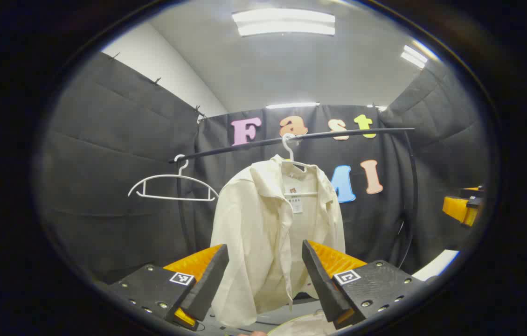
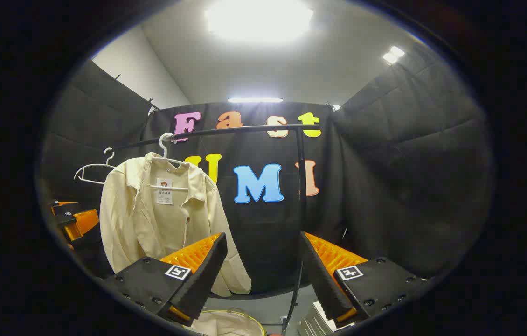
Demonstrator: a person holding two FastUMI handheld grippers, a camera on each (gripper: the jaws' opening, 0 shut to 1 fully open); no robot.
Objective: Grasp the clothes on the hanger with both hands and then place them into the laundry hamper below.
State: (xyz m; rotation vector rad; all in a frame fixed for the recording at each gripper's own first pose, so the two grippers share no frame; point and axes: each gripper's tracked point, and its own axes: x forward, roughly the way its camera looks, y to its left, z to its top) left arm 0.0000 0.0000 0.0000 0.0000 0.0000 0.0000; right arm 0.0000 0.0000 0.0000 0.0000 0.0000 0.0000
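A cream shirt (image 1: 268,233) hangs on a white hanger (image 1: 288,149) from a black rail (image 1: 301,136). My left gripper (image 1: 266,252) is open, its fingers framing the shirt's lower part from a short distance, touching nothing. In the right gripper view the same shirt (image 2: 161,219) hangs at the left, and my right gripper (image 2: 263,242) stands open to its right, with nothing between its fingers. The left gripper (image 2: 74,221) shows at the far left there. The hamper's pale rim (image 2: 231,319) peeks in at the bottom, below the shirt; the hamper (image 1: 298,324) also shows low in the left gripper view.
An empty white hanger (image 1: 172,186) hangs at the rail's left end. The rack's black upright (image 2: 301,205) stands just behind my right gripper. The other gripper (image 1: 461,207) shows at the right edge. Black cloth walls close in on all sides.
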